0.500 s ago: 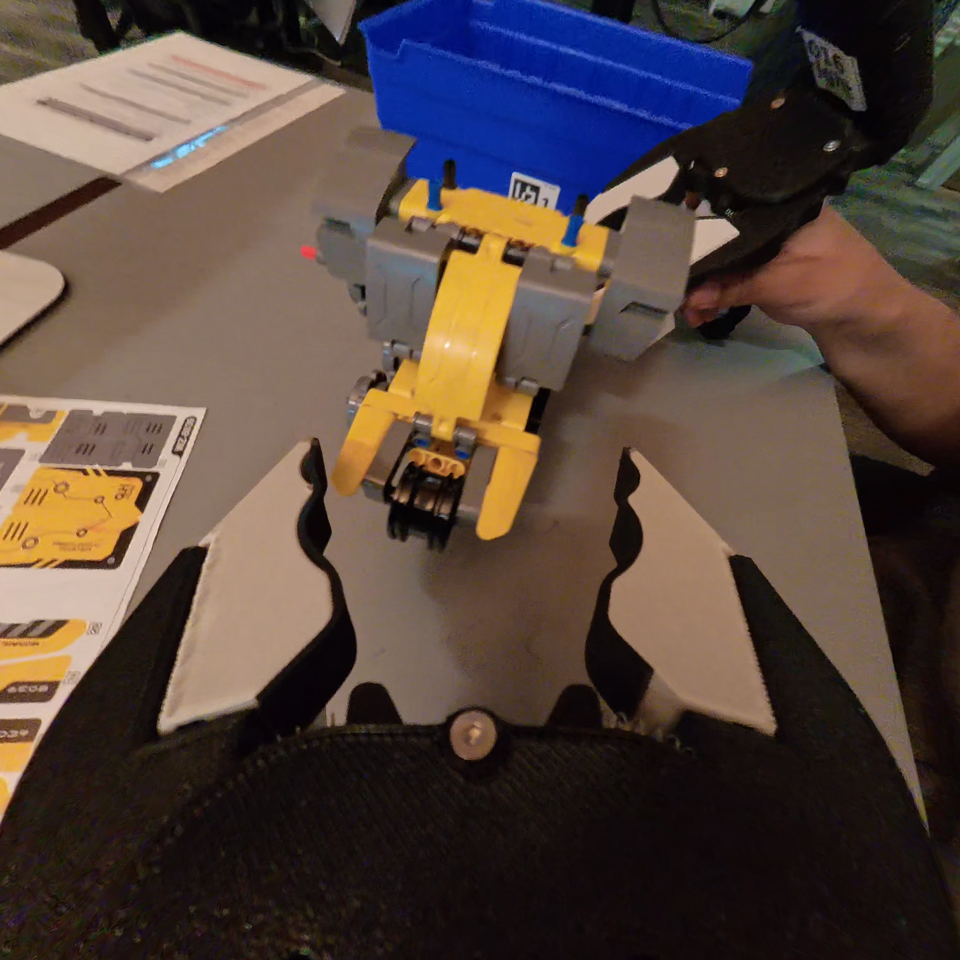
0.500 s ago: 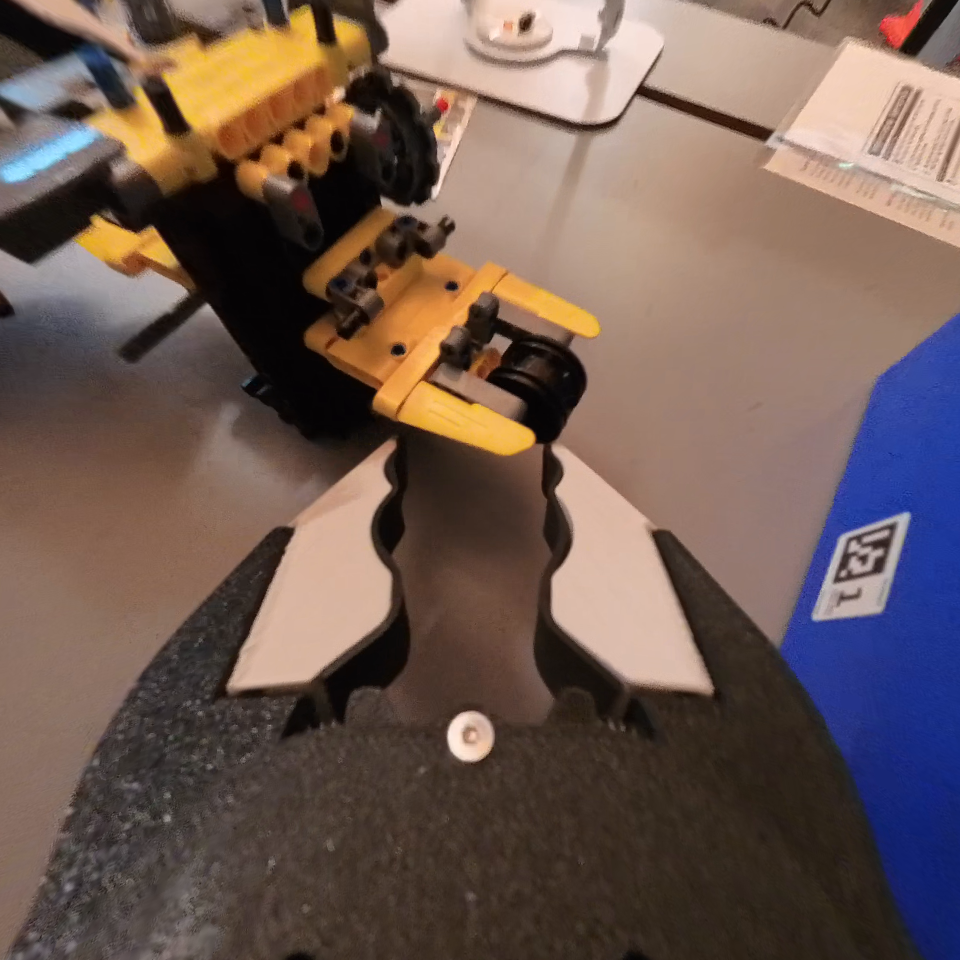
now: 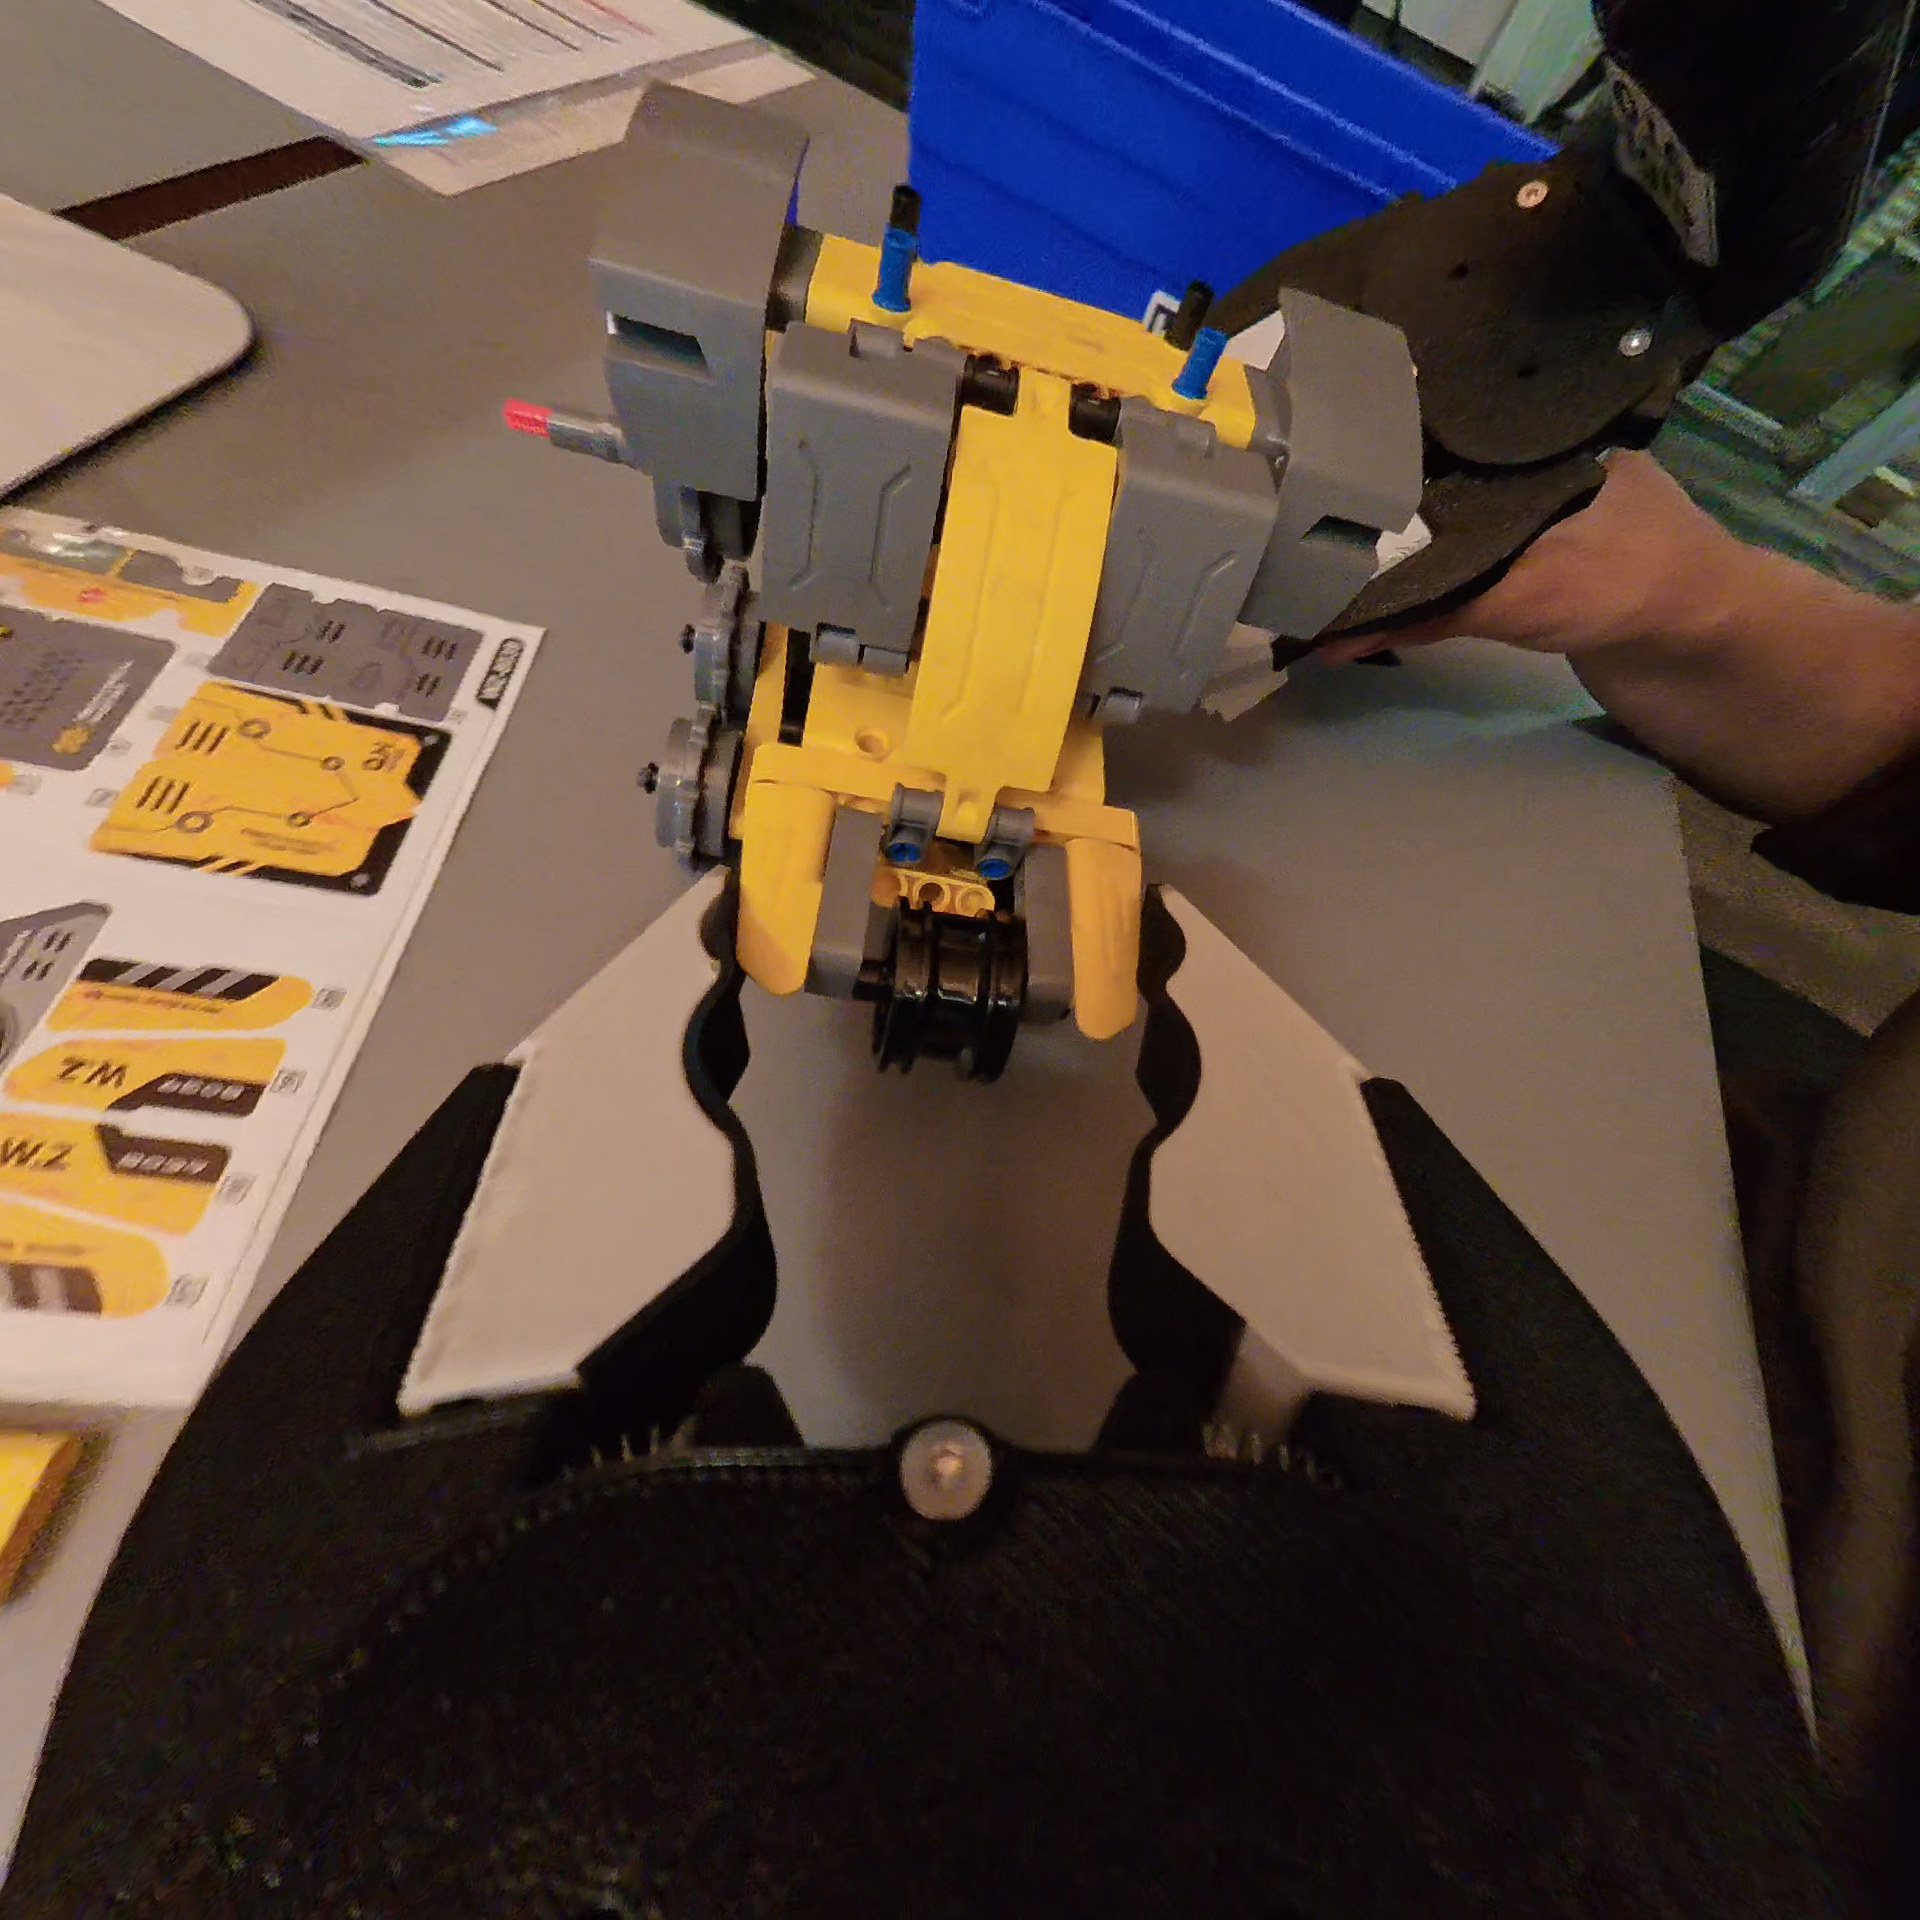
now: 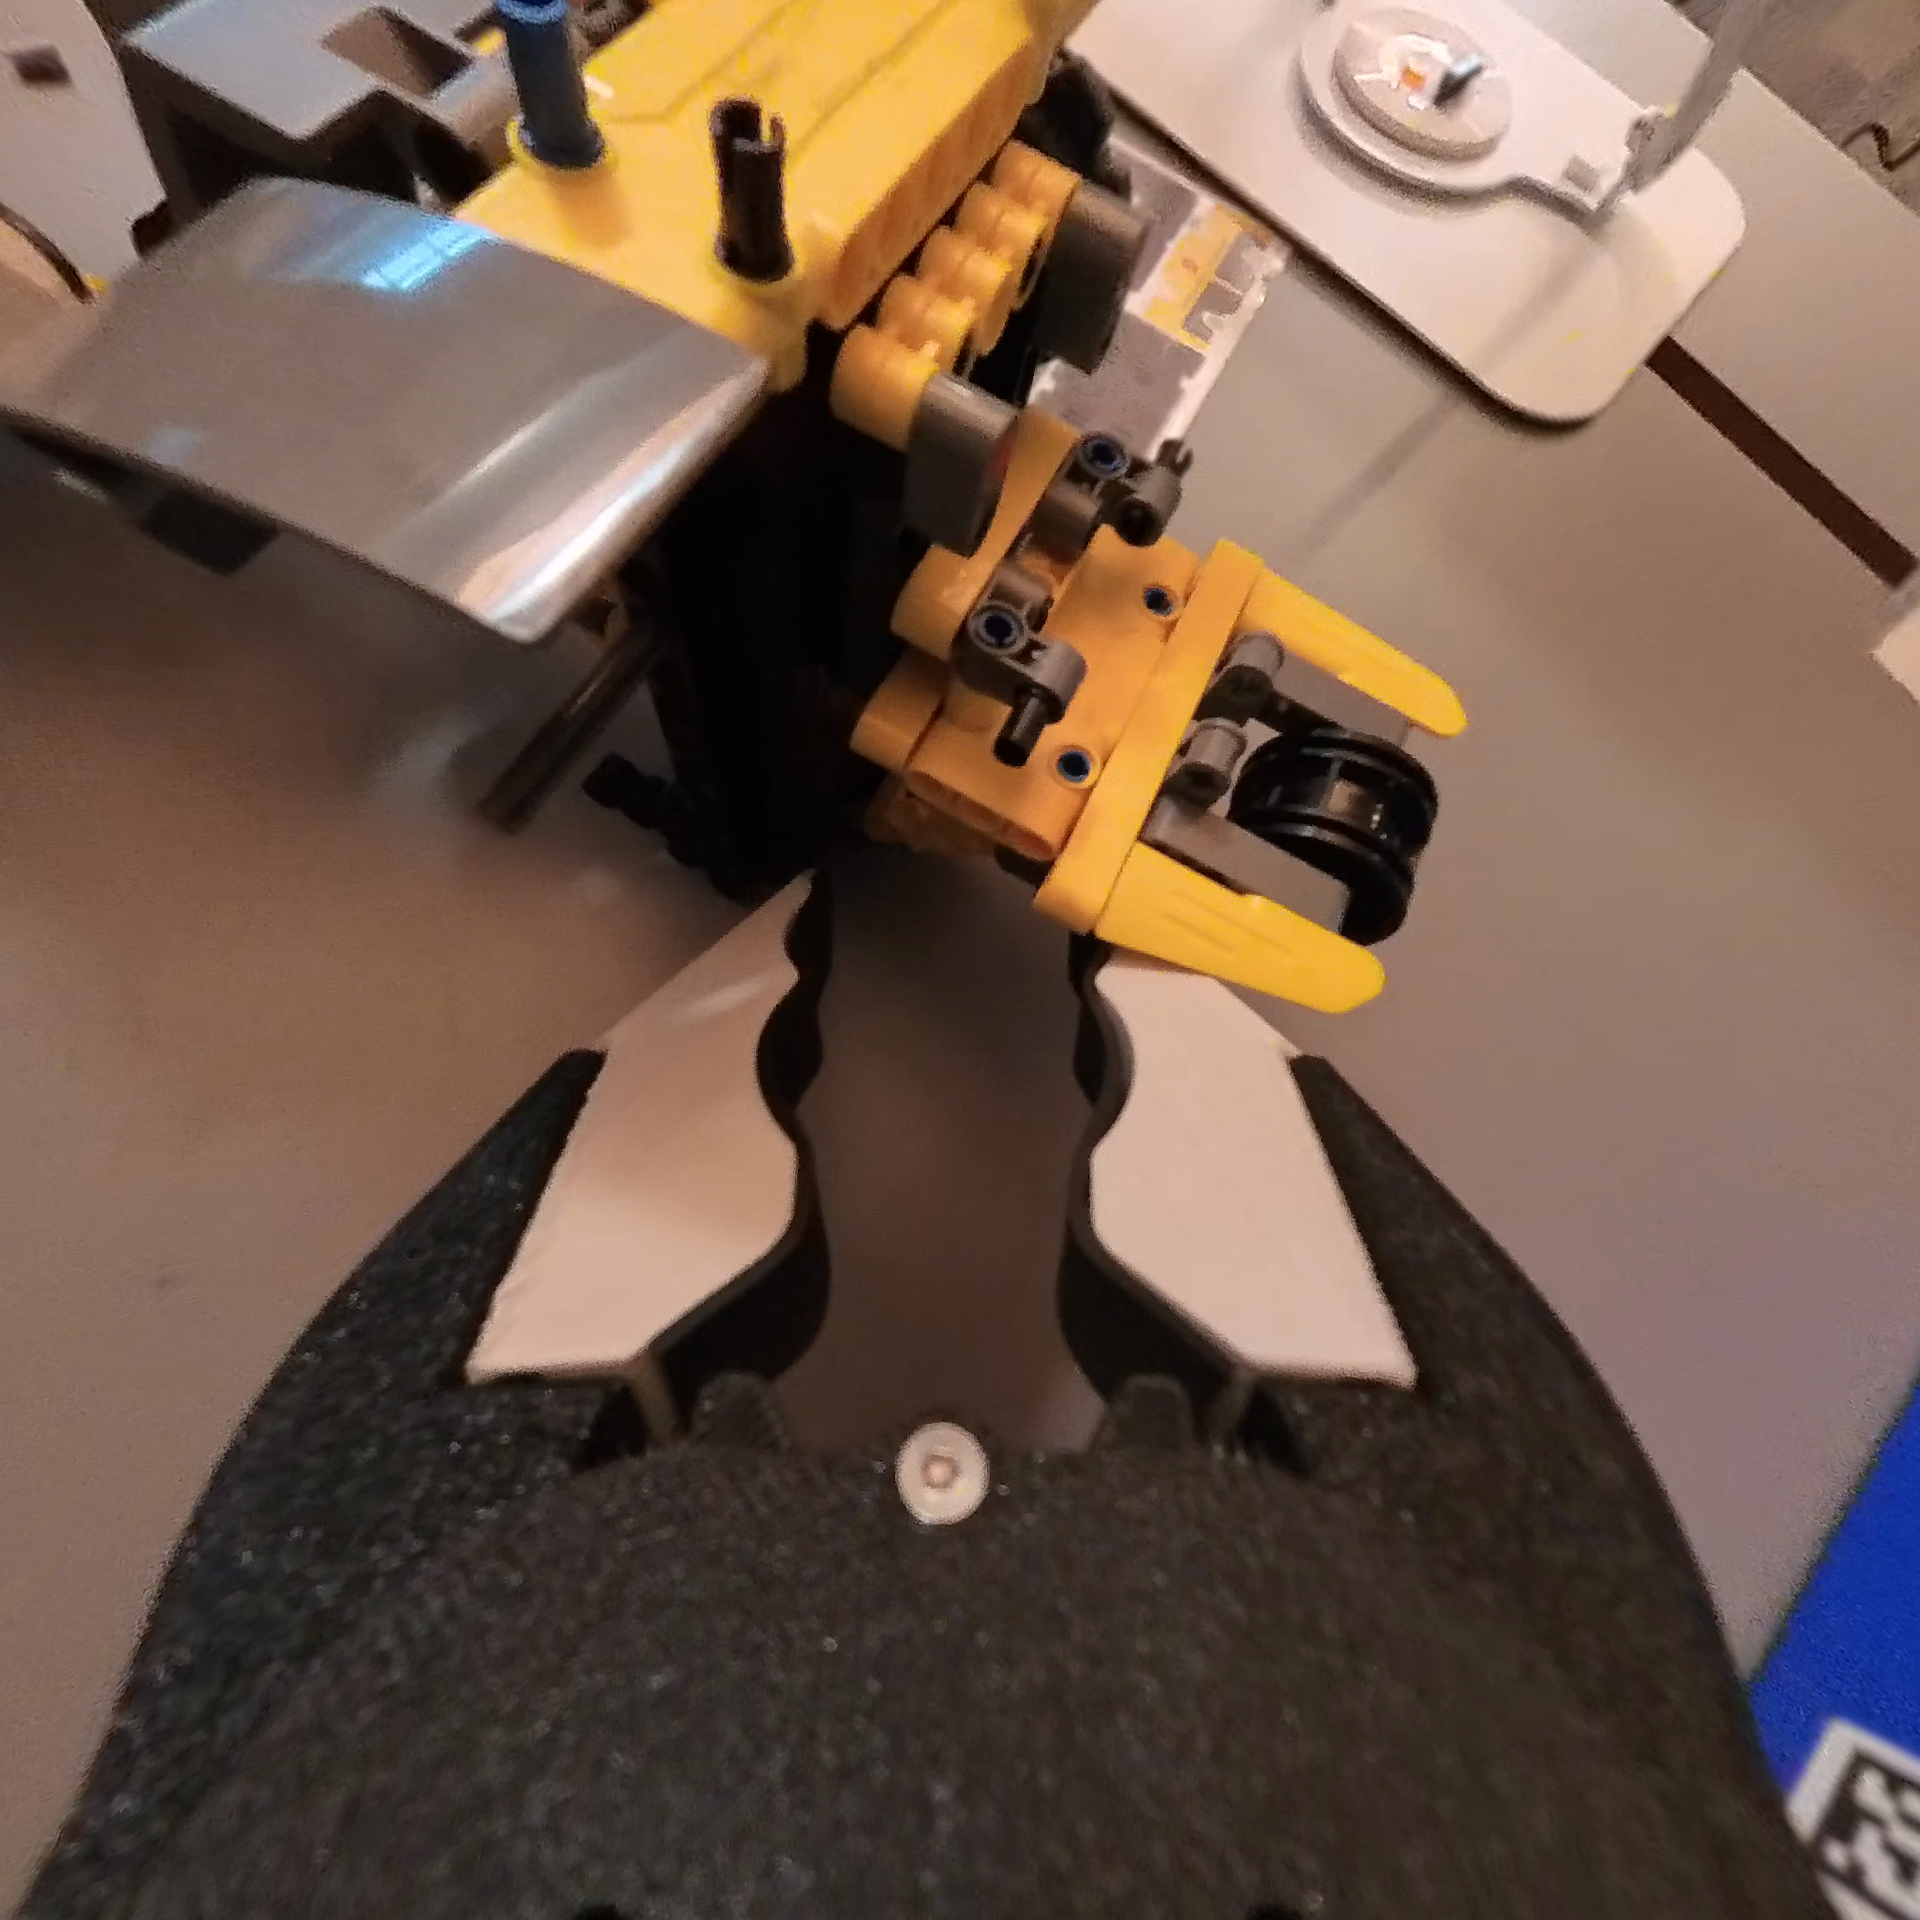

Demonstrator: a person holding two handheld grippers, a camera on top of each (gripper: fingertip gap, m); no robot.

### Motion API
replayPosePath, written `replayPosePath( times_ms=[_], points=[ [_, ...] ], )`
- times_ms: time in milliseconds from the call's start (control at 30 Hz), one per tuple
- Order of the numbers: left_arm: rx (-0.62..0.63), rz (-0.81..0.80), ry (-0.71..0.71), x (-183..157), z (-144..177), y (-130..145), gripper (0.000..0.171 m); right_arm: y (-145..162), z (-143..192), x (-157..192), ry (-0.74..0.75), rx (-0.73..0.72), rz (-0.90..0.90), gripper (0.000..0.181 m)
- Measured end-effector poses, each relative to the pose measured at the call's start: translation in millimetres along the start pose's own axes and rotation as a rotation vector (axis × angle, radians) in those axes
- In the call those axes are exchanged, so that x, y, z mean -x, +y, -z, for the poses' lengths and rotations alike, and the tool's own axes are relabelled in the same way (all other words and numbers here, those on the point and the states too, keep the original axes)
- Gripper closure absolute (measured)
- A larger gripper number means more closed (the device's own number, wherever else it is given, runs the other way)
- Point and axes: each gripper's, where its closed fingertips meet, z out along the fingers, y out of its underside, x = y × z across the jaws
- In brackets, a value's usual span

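Grey tabletop (image 3: 1403, 935) is carrying everything here, with a blue bin (image 3: 1143, 135) sitting at the far edge. In front of the bin a yellow-and-grey brick model (image 3: 997, 582) is standing tall on the table, a black wheel (image 3: 945, 997) hanging at its near end. A white sticker sheet (image 3: 208, 883) is lying off to its left. The left gripper (image 3: 935, 914) is bracketing the model's yellow prongs, fingers spread apart (contact is unclear). The right gripper (image 4: 945, 925) is pointing at the model's dark side, its jaws parted and nothing visibly pinched between them.
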Motion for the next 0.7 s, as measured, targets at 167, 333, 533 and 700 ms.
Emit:
replayPosePath(
  times_ms=[167,333,533,700],
  points=[
    [-0.023,0.048,-0.030,19.9,18.6,3.2,0.099,-20.1,-20.2,8.0,-0.066,-0.008,0.019,0.135],
    [-0.030,0.081,-0.042,36.4,30.6,4.7,0.099,-30.5,-28.6,15.2,-0.104,-0.059,0.027,0.133],
    [-0.077,0.171,-0.023,49.4,35.8,4.5,0.094,-16.0,-22.5,2.6,-0.018,-0.062,0.093,0.133],
    [-0.077,0.178,-0.052,53.9,34.5,5.1,0.082,-15.7,-14.8,4.4,-0.078,-0.085,0.038,0.133]
  ],
)
